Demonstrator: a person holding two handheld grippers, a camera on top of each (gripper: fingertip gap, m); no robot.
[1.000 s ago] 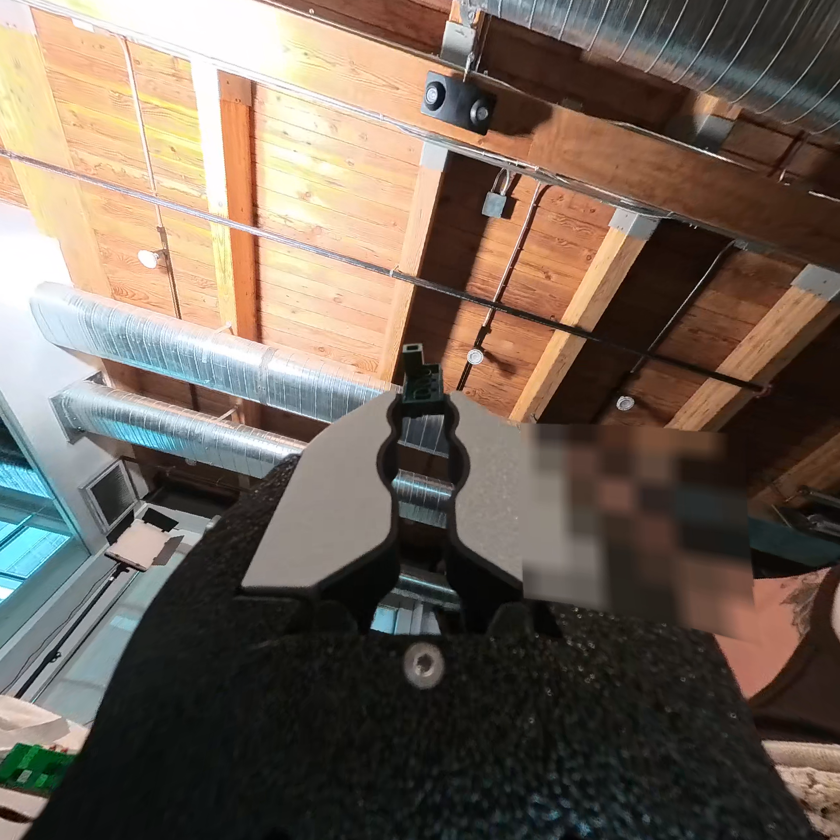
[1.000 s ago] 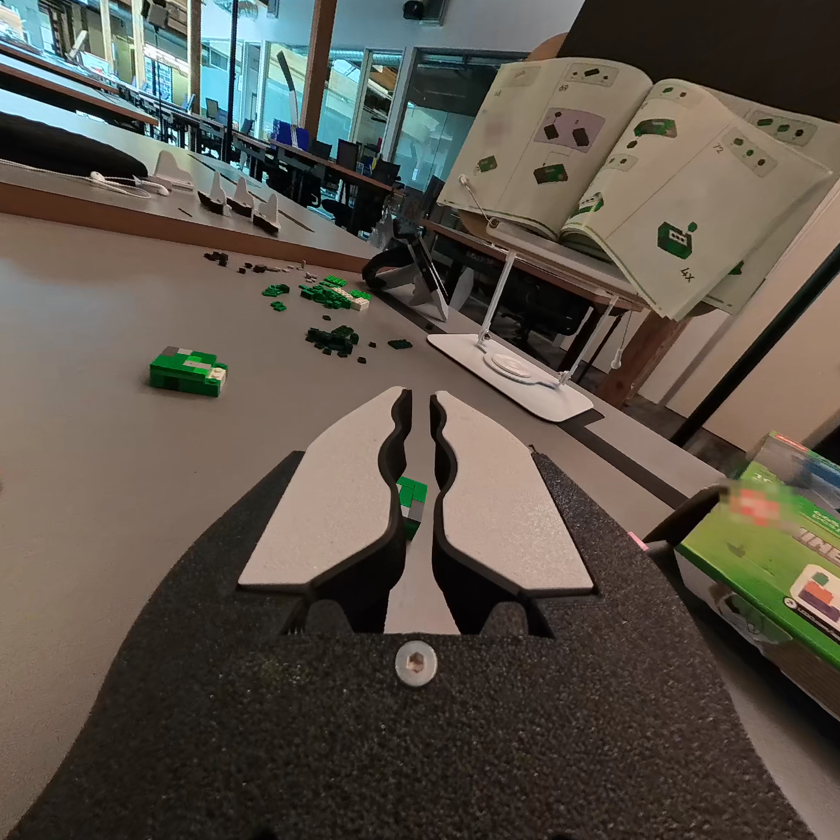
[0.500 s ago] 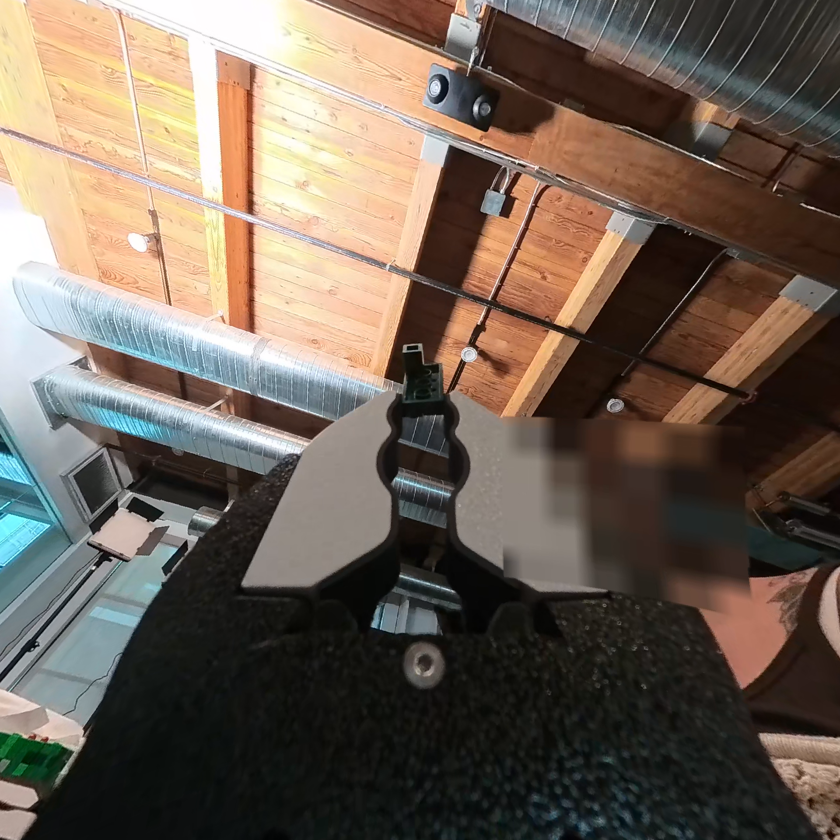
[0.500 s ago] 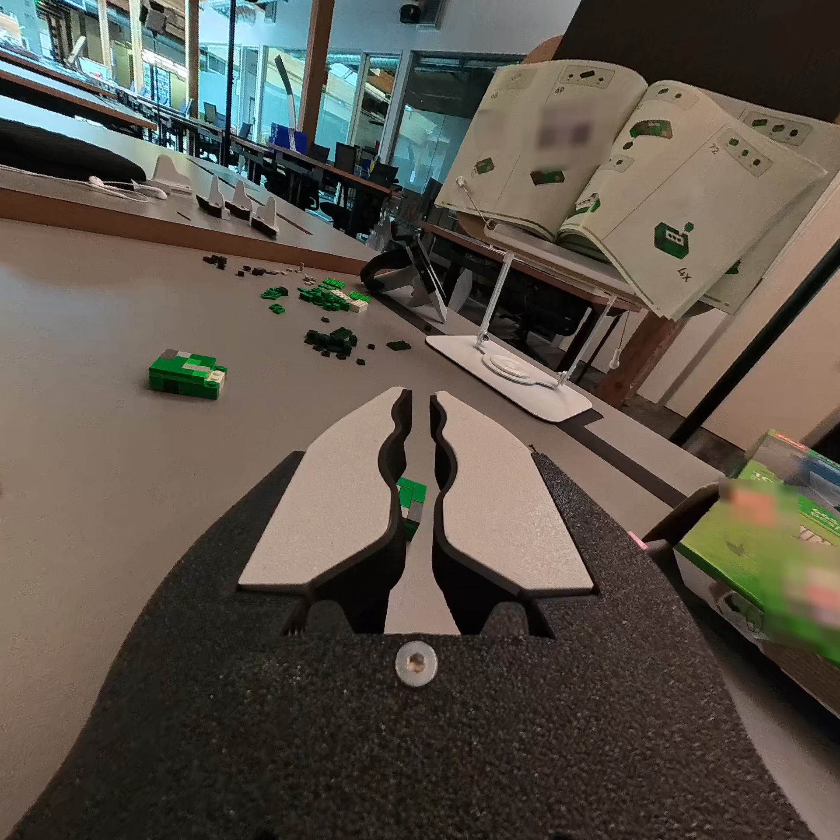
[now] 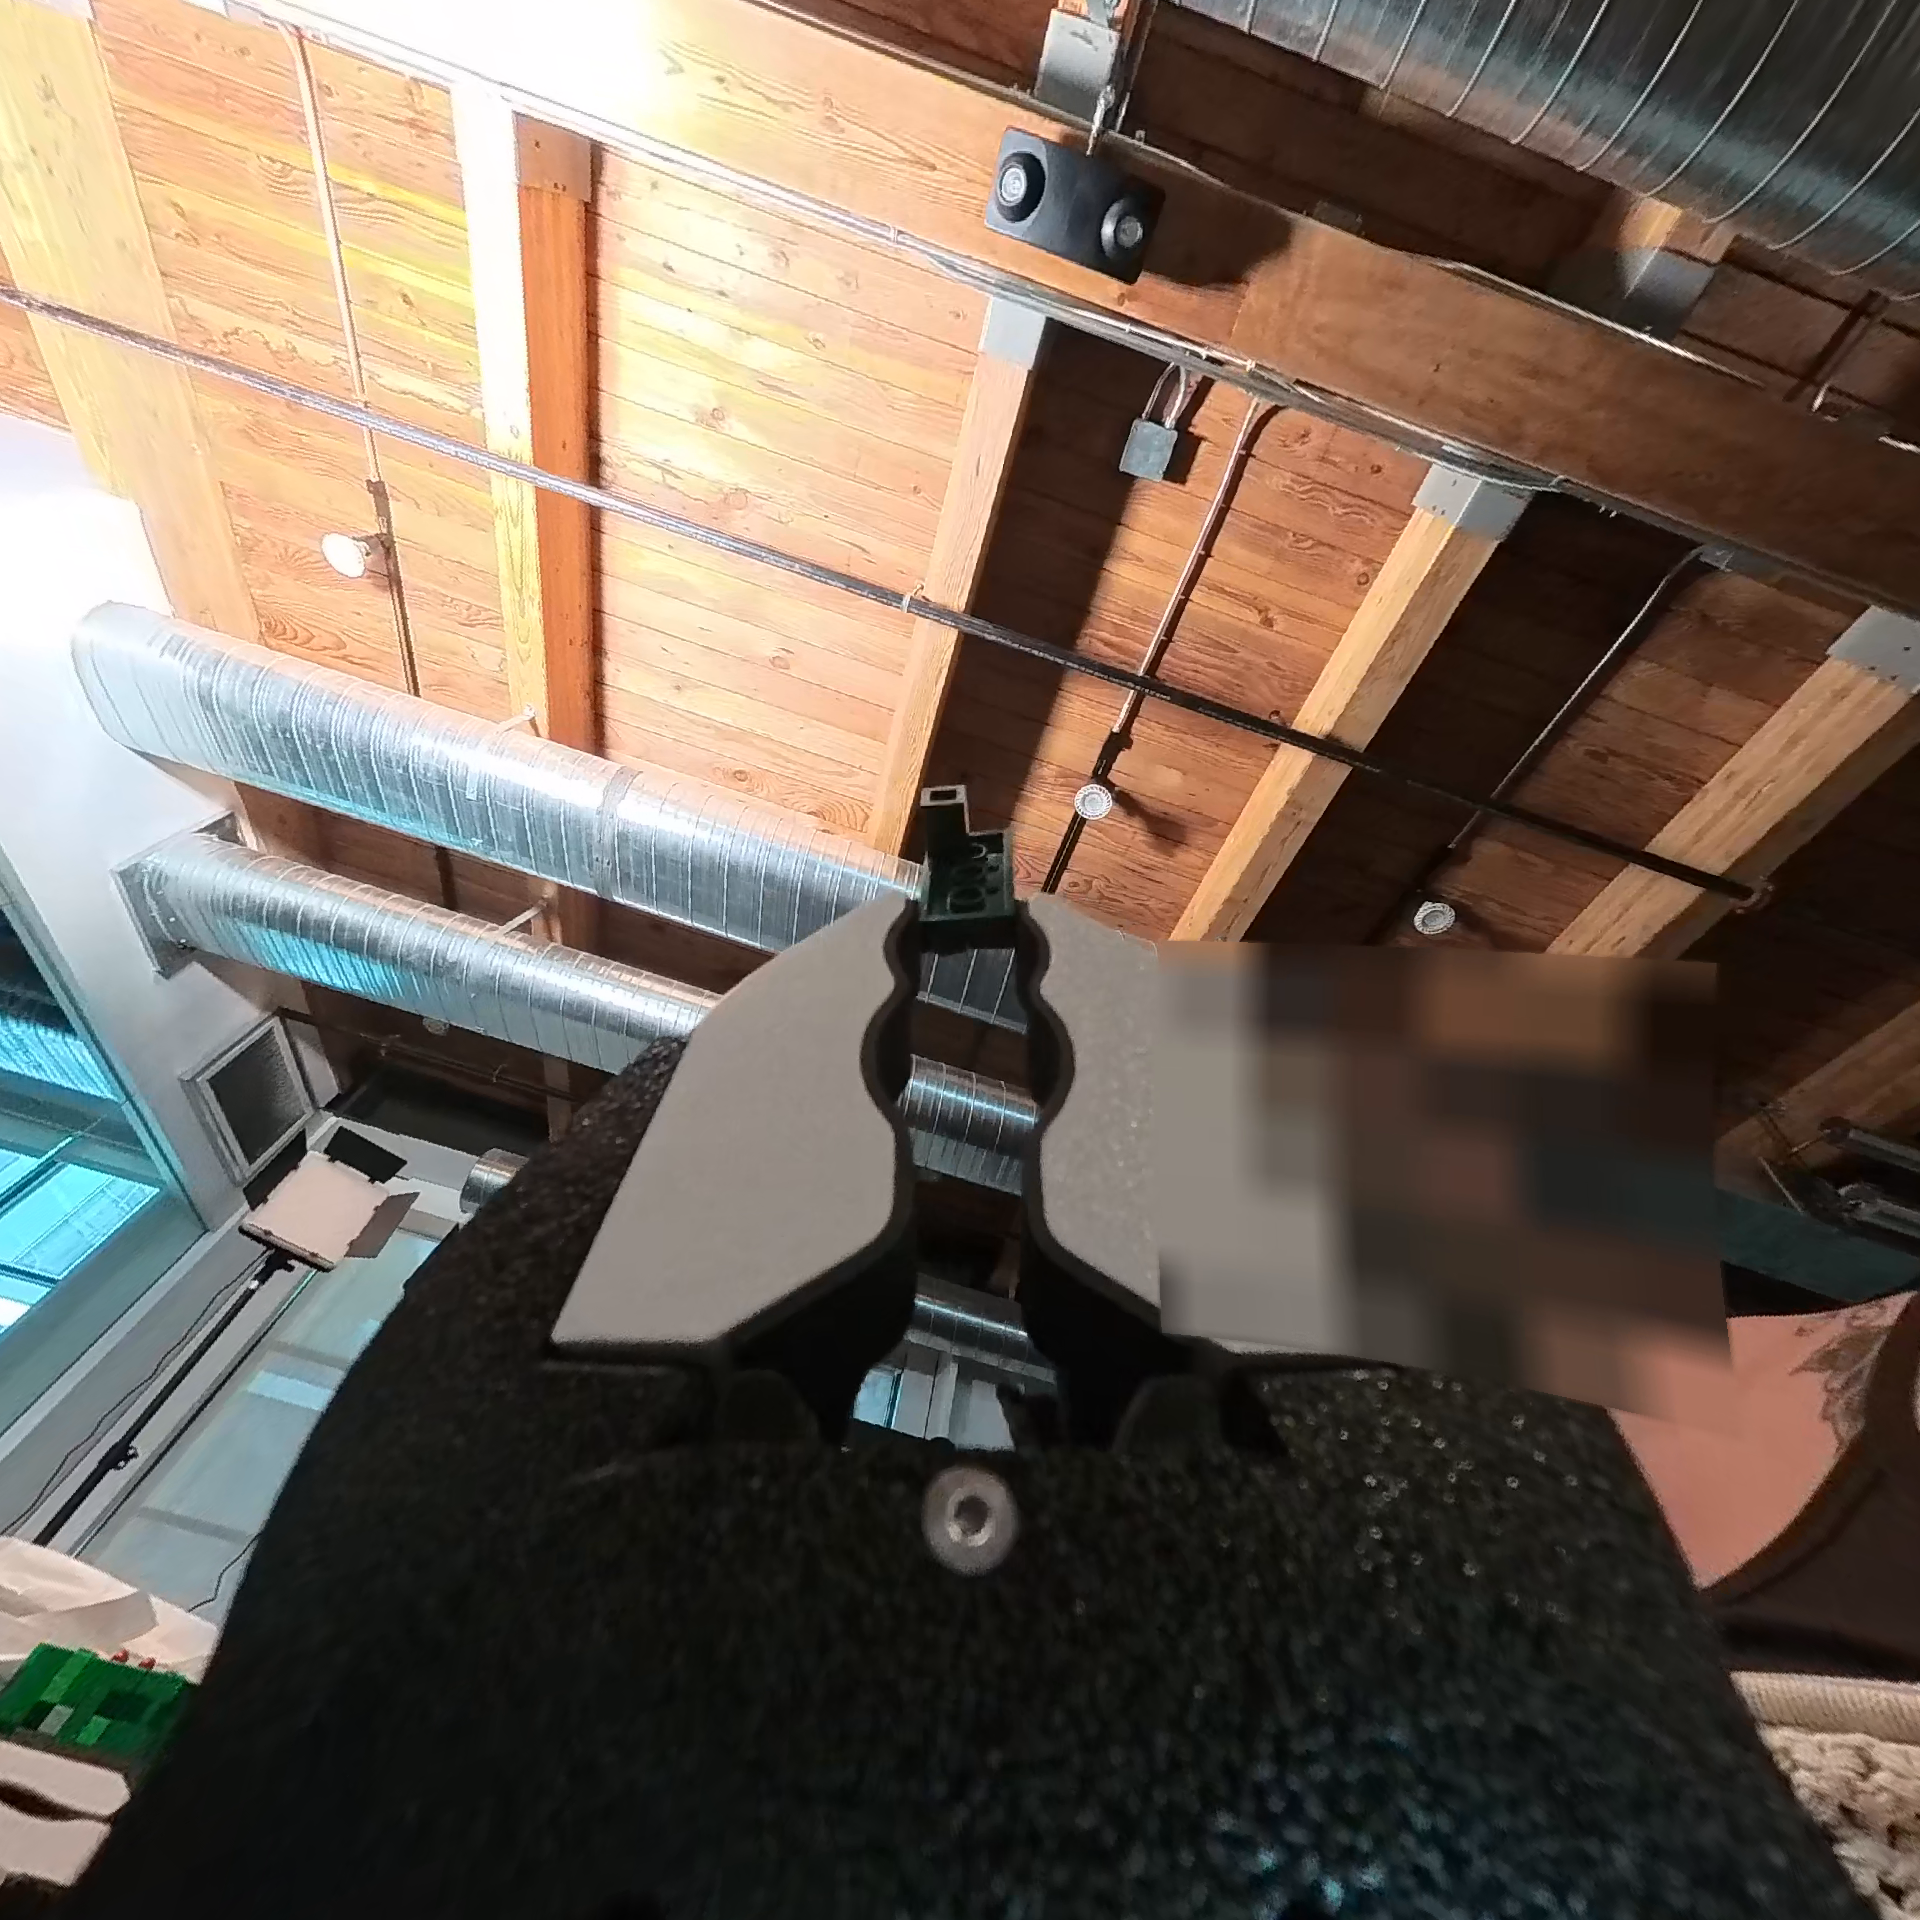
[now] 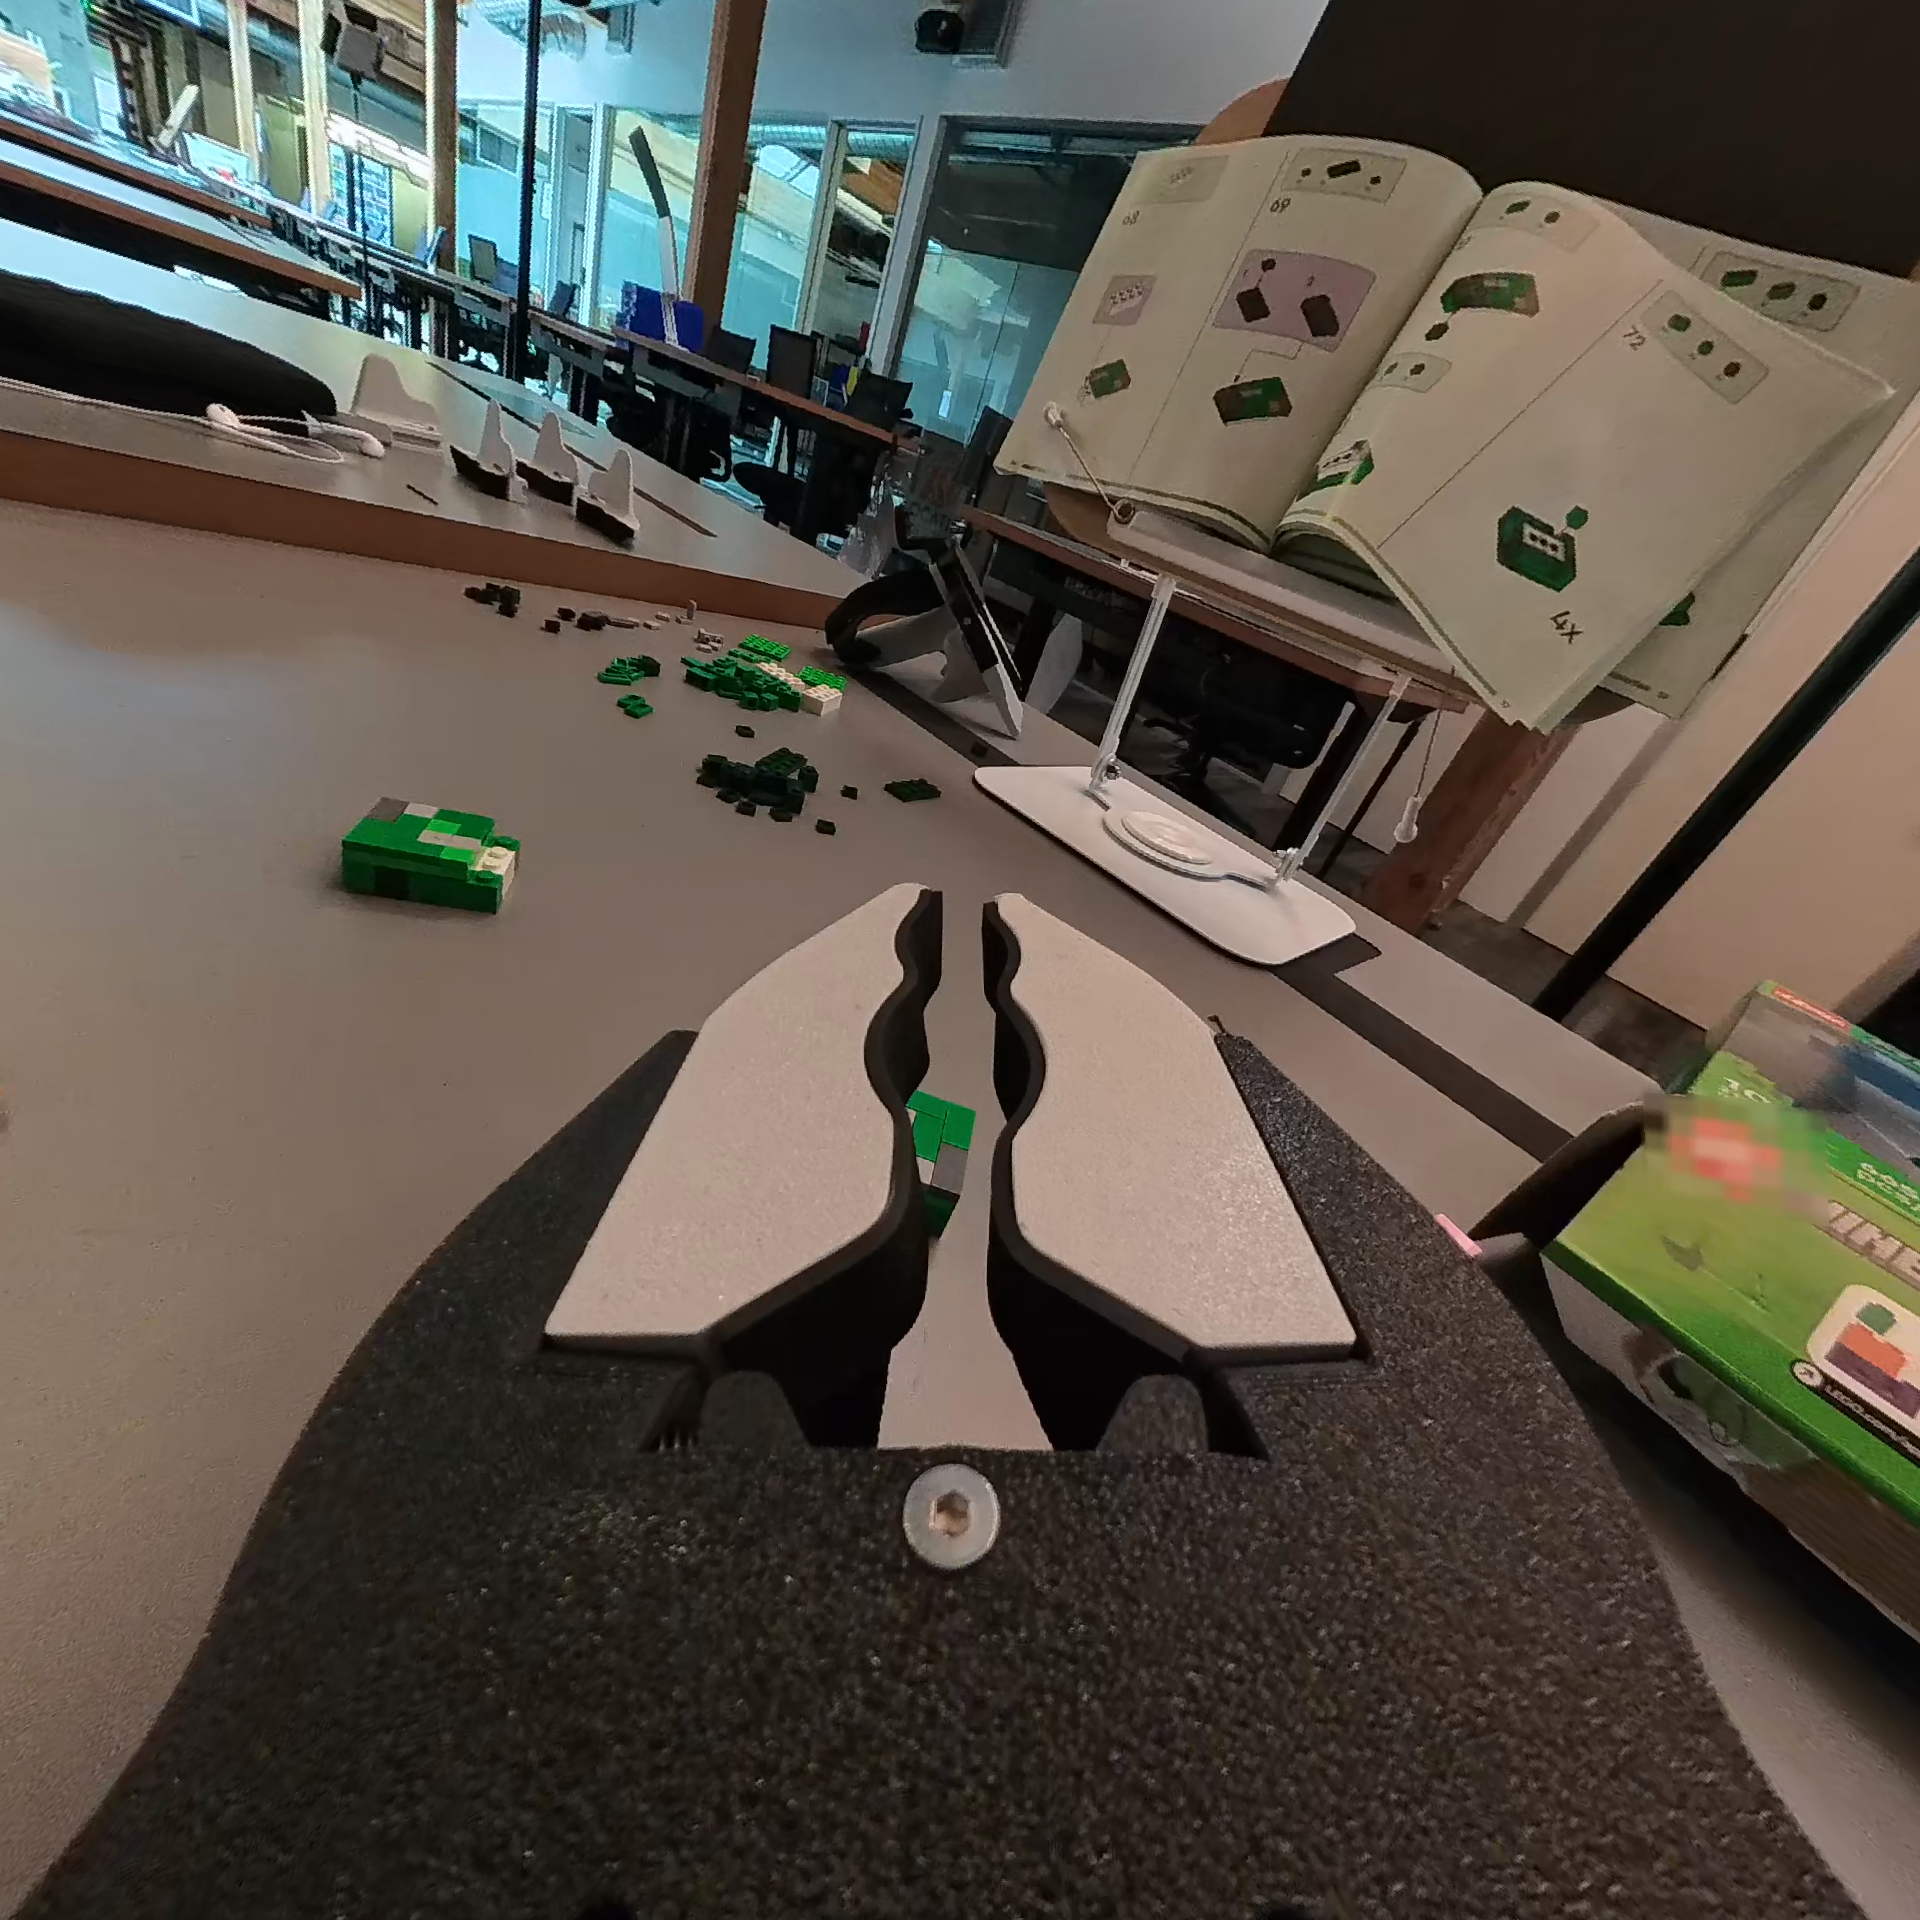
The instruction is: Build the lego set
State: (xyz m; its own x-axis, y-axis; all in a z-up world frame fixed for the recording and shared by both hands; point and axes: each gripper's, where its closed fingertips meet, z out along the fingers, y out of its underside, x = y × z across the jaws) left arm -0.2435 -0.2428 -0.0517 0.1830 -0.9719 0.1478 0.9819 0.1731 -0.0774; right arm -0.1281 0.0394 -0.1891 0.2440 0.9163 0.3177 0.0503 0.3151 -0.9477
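Left piece aloft, right build down low

The left gripper [image 5: 966, 914] pinches a small dark green piece [image 5: 964, 879] at its tips, tilted up at the wooden ceiling, well off the desk [image 6: 208, 1039]. The right gripper [image 6: 962, 914] lies low, nearly closed around a green sub-build [image 6: 940, 1143] seated deep between its jaws. Loose bricks [image 6: 764, 779] lie toward the far edge. Joining likely needs the left piece swung down to meet it.

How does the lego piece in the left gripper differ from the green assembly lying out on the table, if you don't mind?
The dark green piece is small and one colour; the green assembly is bigger and mixes bright green, grey and white. The dark green piece is pinched at the left gripper fingertips, aloft; the green assembly rests untouched on the table. Both are lego.
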